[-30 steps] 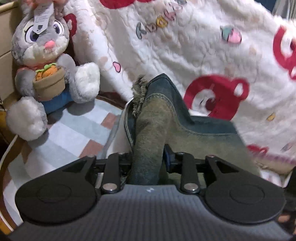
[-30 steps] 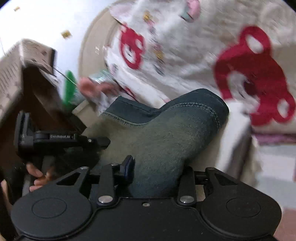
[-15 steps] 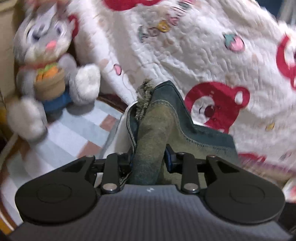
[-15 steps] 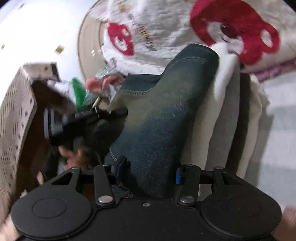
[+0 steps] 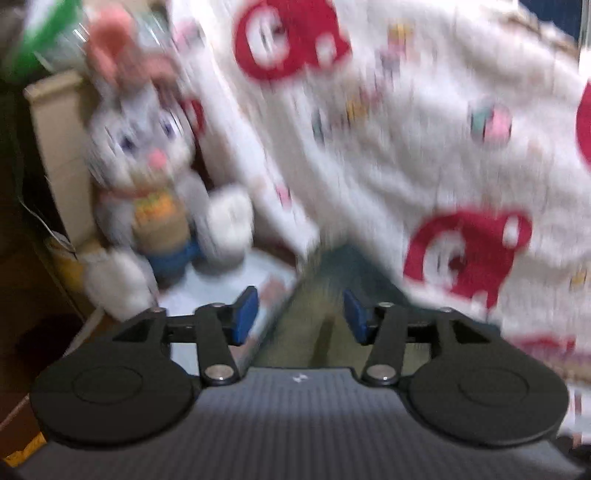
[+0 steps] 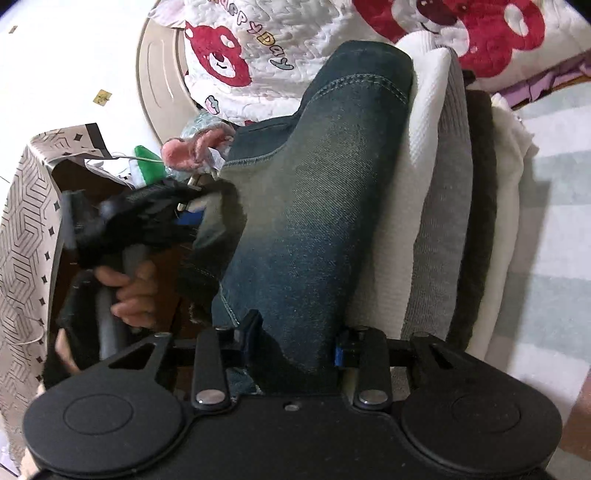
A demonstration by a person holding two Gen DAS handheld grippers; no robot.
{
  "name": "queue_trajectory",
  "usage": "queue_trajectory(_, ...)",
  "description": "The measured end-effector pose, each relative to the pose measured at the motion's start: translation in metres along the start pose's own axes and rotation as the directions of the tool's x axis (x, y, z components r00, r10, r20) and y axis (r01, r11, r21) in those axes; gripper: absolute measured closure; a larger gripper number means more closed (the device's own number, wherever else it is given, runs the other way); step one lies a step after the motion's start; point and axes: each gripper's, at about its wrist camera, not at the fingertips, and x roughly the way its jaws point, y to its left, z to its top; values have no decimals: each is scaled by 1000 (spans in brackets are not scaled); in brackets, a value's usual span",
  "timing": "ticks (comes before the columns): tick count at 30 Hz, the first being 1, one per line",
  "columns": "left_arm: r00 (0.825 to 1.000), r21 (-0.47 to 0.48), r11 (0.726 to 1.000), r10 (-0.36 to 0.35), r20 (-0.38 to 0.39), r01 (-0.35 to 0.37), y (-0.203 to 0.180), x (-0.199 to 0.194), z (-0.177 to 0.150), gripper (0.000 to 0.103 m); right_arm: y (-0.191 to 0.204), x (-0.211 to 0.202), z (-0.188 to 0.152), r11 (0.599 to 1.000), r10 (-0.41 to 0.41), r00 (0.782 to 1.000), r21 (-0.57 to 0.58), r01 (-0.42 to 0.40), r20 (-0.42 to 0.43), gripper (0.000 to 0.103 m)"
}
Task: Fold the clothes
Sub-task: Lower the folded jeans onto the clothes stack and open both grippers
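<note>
The folded jeans lay on top of a stack of folded clothes, white, grey, dark and cream layers side by side in the right wrist view, with the denim's long axis running straight away from the right gripper toward the white quilt with red bears. The right gripper's blue-padded jaws sat against both sides of the near end of the denim, closed onto it. The left gripper stood with its jaws parted, blue pads clear on either side and nothing pinched between them; the denim lay directly ahead and below the gap, not held. In the right wrist view the left gripper appeared off the far-left edge of the jeans, held in a hand, close to the cloth but whether touching could not be told. Judged from this, the right side alone held the garment, and any setting down or release turned on that near-end grip. The left wrist view was heavily motion-blurred: the plush rabbit and quilt print were smeared, and the denim's edges there could not be traced. The near end of the jeans was cut off by the right gripper's body, and the bottom of the stack was hidden.
</note>
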Motion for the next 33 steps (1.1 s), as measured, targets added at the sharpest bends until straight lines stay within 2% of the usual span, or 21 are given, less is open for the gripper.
queue_trajectory(1,1000,26,1000,-7,11,7,-4,-7,0,49,8,-1,-1,998,-31,1000,-62,31,2,57)
queue_trajectory(3,1000,118,993,-12,-17,14,-10,-14,-10,54,26,-4,-4,972,-104,994,-210,104,12,51)
queue_trajectory(4,1000,164,986,-8,-30,13,-13,-16,-18,58,36,-8,-7,947,-143,990,-288,142,17,50)
queue_trajectory(6,998,252,968,37,-48,-24,-15,-14,-36,77,54,-17,-12,873,-220,975,-439,213,35,48)
queue_trajectory(8,994,328,941,103,-32,-87,-11,-9,-56,78,66,-30,-13,811,-260,963,-527,255,67,49)
queue_trajectory(11,988,417,897,153,27,-150,-3,1,-86,79,88,-49,-13,674,-273,942,-660,331,193,49)
queue_trajectory(13,982,477,861,184,33,-177,-6,9,-99,80,98,-55,-6,619,-239,937,-704,349,254,49)
queue_trajectory(15,983,462,869,185,24,-175,-2,13,-99,81,108,-60,3,566,-197,930,-739,365,309,49)
queue_trajectory(18,985,454,878,170,1,-152,2,15,-96,81,112,-35,21,454,-199,923,-804,383,328,49)
queue_trajectory(20,987,467,874,162,-16,-136,2,16,-93,81,109,-10,37,376,-212,919,-840,391,332,49)
queue_trajectory(21,986,469,873,162,-27,-131,3,17,-92,81,105,2,47,381,-242,919,-841,385,311,49)
queue_trajectory(23,985,469,875,163,-49,-121,3,20,-89,81,91,26,69,419,-319,911,-824,382,260,49)
queue_trajectory(25,984,437,892,163,-76,-114,4,24,-83,81,61,41,87,513,-377,905,-769,381,197,49)
queue_trajectory(26,982,421,900,163,-90,-111,5,27,-80,81,49,44,93,565,-381,908,-733,378,175,49)
queue_trajectory(27,981,405,908,163,-104,-108,5,29,-78,81,41,45,95,600,-382,909,-703,381,166,49)
queue_trajectory(31,976,338,936,156,-152,-97,6,37,-65,80,41,42,94,632,-403,899,-658,409,171,49)
queue_trajectory(32,982,321,943,134,-130,-86,3,32,-57,78,48,42,91,628,-409,894,-653,422,184,46)
queue_trajectory(33,992,305,951,91,-89,-60,0,28,-49,77,57,39,84,628,-383,903,-663,408,193,46)
